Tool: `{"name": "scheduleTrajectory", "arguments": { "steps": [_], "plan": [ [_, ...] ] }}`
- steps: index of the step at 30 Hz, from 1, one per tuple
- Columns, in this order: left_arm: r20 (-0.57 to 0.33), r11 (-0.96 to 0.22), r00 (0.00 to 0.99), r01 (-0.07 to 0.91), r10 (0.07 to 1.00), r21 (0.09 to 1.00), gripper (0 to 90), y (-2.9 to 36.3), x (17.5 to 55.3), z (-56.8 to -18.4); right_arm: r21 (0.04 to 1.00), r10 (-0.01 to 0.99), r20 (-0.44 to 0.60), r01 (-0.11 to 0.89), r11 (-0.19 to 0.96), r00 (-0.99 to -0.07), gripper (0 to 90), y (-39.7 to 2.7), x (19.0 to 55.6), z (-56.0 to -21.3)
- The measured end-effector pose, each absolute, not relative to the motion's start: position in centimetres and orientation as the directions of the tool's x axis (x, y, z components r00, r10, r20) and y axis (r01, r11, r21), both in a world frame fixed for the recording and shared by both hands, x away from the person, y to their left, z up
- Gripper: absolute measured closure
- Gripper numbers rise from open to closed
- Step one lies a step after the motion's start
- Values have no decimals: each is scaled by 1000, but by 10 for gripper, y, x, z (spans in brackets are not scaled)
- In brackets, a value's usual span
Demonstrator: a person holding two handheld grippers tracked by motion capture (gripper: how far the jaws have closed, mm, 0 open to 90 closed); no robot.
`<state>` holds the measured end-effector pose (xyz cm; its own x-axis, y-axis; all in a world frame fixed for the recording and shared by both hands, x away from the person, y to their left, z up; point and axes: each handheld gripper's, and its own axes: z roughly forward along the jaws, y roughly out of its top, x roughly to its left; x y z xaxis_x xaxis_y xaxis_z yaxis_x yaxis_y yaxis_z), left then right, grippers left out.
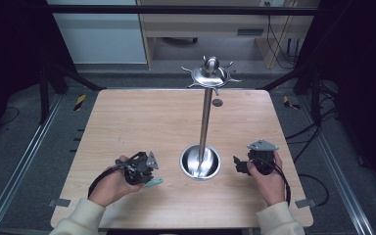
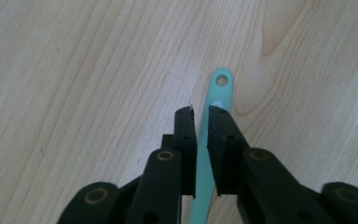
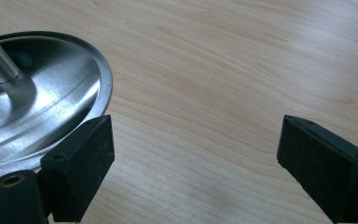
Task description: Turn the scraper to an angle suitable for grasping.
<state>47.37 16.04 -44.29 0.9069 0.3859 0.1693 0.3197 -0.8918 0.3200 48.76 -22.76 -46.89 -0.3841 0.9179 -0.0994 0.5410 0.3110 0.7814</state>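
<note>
the left tongs (image 2: 202, 114) are nipped narrow on the mint green utensil handle (image 2: 213, 121), low over the near left of the bench (image 1: 127, 117). hanging it on the steel rack (image 1: 206, 98) looks still ahead. the right tongs (image 3: 193, 154) stand wide, holding nothing.

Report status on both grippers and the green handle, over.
Left gripper shut on green utensil handle. Right gripper open, nothing between its fingers, beside the steel rack base. Nothing in the way.
</note>
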Motion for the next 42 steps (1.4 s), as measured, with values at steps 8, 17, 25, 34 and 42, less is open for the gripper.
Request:
{"name": "scheduleTrajectory", "arguments": {
  "steps": [8,17,25,34,42],
  "plan": [
    [153,-910,919,314,363,270,731,155,475,-445,780,917,-100,542,312,-385,112,-228,488,-469],
    [113,-929,938,299,328,218,686,153,479,-452,779,917,-101,543,314,-385,113,-228,488,-469],
    [91,-935,944,296,318,196,670,152,482,-457,781,917,-101,540,314,-387,113,-228,488,-469],
    [71,-940,949,292,308,177,667,149,487,-461,782,916,-102,538,315,-389,112,-228,488,-469],
    [51,-940,950,295,307,171,666,146,492,-460,782,916,-103,538,316,-388,112,-229,488,-469]
  ]
}}
